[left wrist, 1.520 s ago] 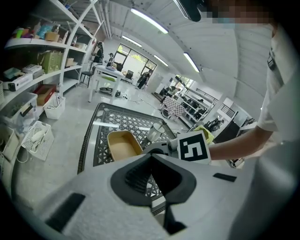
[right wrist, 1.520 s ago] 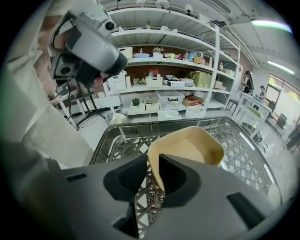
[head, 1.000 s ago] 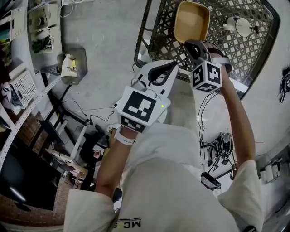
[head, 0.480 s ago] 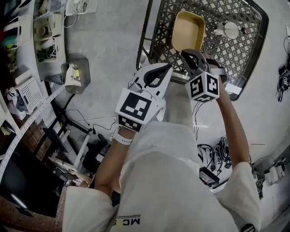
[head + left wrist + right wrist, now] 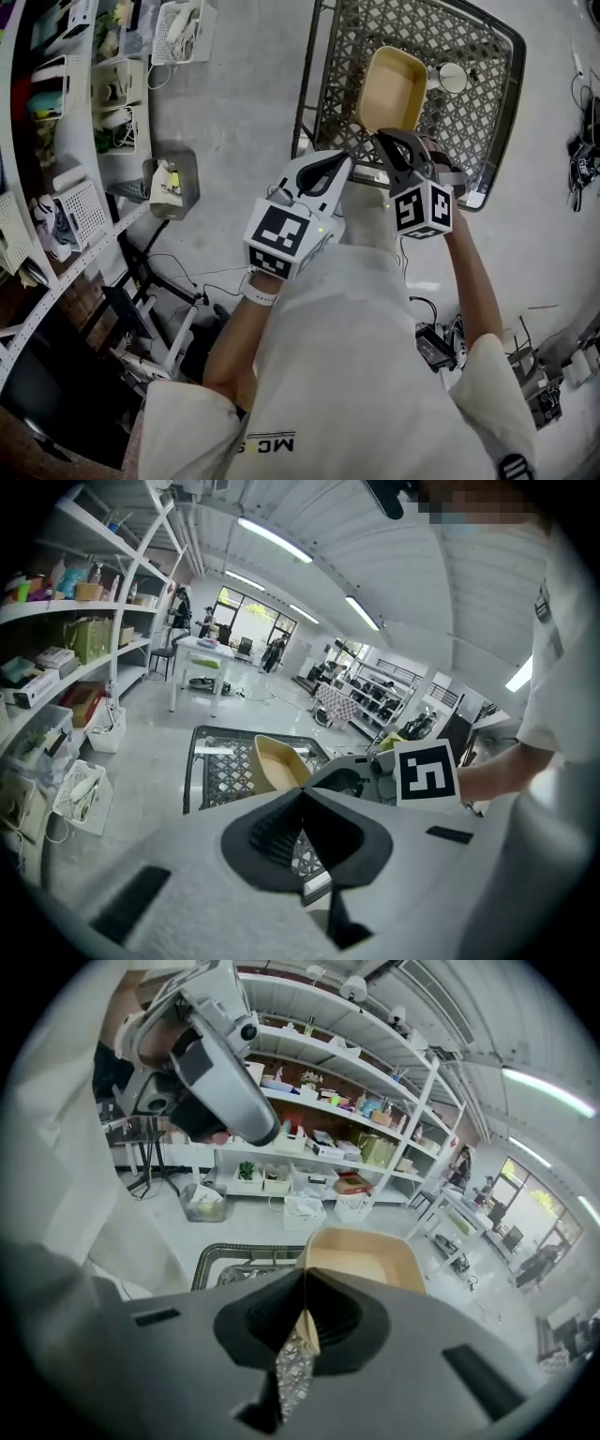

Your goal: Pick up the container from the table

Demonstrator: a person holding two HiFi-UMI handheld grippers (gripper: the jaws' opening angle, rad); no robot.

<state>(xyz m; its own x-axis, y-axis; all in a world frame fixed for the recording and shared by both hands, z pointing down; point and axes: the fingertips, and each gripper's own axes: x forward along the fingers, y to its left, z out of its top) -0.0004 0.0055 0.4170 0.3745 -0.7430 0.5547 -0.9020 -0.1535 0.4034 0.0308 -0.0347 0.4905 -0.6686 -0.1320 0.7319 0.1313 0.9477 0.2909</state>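
The container (image 5: pixel 392 89), a shallow beige rectangular tub, hangs tilted over the black lattice table (image 5: pixel 473 52). My right gripper (image 5: pixel 385 139) is shut on the tub's near rim. In the right gripper view the container (image 5: pixel 361 1258) spreads out just past the closed jaws of the right gripper (image 5: pixel 303 1277), with the table's mesh (image 5: pixel 234 1262) below. My left gripper (image 5: pixel 345 160) hovers just left of the right one, shut with nothing in it. In the left gripper view the left gripper (image 5: pixel 300 794) points at the container (image 5: pixel 275 761) and the table (image 5: pixel 217 766).
A small white round object (image 5: pixel 453 77) lies on the table right of the container. White shelving with bins (image 5: pixel 80 84) lines the left side, and a grey bin (image 5: pixel 170 184) stands on the floor near it. Cables and boxes (image 5: pixel 439 343) lie on the floor at the right.
The container has shifted over the table toward the small white round object while staying at the right gripper's tip. Both grippers stay shut and close together.
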